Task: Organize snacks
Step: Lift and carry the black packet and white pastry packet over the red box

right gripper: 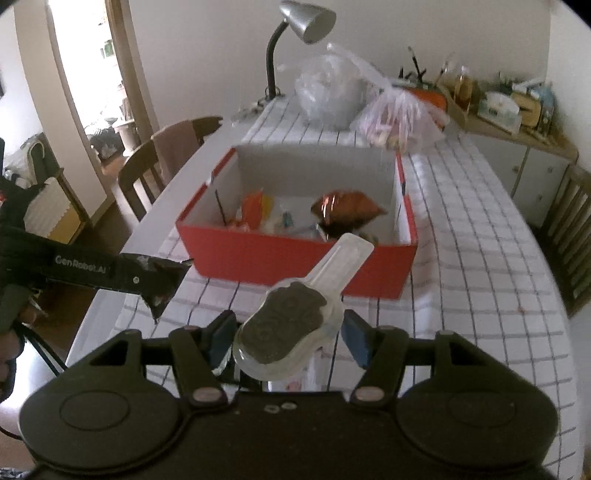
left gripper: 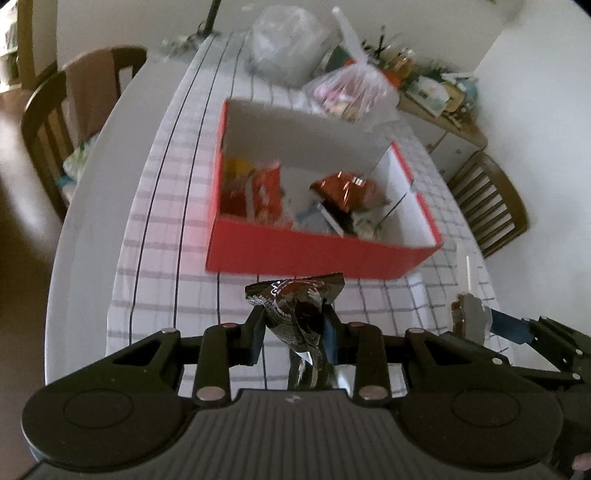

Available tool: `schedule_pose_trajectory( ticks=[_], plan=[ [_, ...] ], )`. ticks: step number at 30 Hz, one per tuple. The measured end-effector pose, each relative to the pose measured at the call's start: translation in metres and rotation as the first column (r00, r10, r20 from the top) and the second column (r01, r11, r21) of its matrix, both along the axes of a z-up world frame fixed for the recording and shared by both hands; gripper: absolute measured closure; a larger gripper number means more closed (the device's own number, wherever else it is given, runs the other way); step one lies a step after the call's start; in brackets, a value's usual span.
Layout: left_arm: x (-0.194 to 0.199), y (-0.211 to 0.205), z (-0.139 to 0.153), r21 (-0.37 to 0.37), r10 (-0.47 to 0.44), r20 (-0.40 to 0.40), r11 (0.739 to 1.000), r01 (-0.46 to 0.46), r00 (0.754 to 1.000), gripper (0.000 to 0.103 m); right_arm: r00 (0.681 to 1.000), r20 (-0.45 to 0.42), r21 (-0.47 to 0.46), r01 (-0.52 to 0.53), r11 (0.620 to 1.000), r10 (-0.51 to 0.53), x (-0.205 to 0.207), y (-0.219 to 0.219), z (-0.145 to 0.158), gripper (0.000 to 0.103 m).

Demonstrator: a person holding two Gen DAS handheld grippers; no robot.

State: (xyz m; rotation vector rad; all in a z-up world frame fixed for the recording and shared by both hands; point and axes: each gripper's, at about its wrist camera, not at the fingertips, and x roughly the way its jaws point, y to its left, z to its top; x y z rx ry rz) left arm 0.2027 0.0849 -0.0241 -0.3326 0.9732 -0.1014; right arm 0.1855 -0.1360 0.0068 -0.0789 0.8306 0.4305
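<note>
A red box (left gripper: 317,254) with white inner walls stands on the checked tablecloth and holds several snack packets, among them an orange-red foil bag (left gripper: 345,190). My left gripper (left gripper: 295,325) is shut on a dark foil snack packet (left gripper: 295,306), held above the cloth just in front of the box. In the right wrist view the box (right gripper: 295,258) lies ahead. My right gripper (right gripper: 288,330) is shut on a clear plastic packet with a dark cookie inside (right gripper: 288,325), raised in front of the box. The left gripper (right gripper: 162,284) shows at the left there.
Clear plastic bags (right gripper: 395,118) and a grey desk lamp (right gripper: 295,33) stand behind the box. Wooden chairs (left gripper: 74,122) flank the table on both sides. A cluttered side cabinet (right gripper: 517,110) sits at the far right. The white table edge (left gripper: 92,184) runs along the left.
</note>
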Motion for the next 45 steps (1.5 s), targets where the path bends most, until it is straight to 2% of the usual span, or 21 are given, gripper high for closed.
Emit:
schedule_pose_trajectory(
  ticks=[8,17,27,32,38,45],
  plan=[
    [0.032,-0.002,0.022,0.051,-0.017,0.052,0.999,0.014,0.999,0.072,0.998,0.057,-0.027,-0.009,1.0,0.011,0.033,0.011,0.019,0.042],
    [0.088,-0.002,0.021,0.122,0.003,0.034,0.992,-0.007,0.999,0.072,0.998,0.048,-0.069,-0.035,0.997,0.039,0.086,0.021,0.008,0.042],
    [0.148,-0.005,-0.003,0.191,0.018,-0.026,0.982,-0.013,0.999,0.072,0.994,-0.009,-0.134,-0.11,0.985,0.11,0.15,0.034,-0.027,0.042],
    [0.168,-0.008,-0.017,0.211,-0.001,-0.047,0.977,0.011,0.999,0.072,0.982,-0.02,-0.175,-0.189,0.966,0.189,0.169,0.047,-0.041,0.042],
    [0.181,-0.012,-0.03,0.239,-0.021,-0.069,0.97,0.037,0.997,0.072,0.954,-0.04,-0.227,-0.298,0.927,0.297,0.176,0.066,-0.058,0.042],
    [0.188,-0.017,-0.047,0.262,-0.038,-0.104,0.963,0.064,0.994,0.072,0.936,-0.078,-0.254,-0.353,0.901,0.344,0.173,0.077,-0.075,0.042]
  ],
)
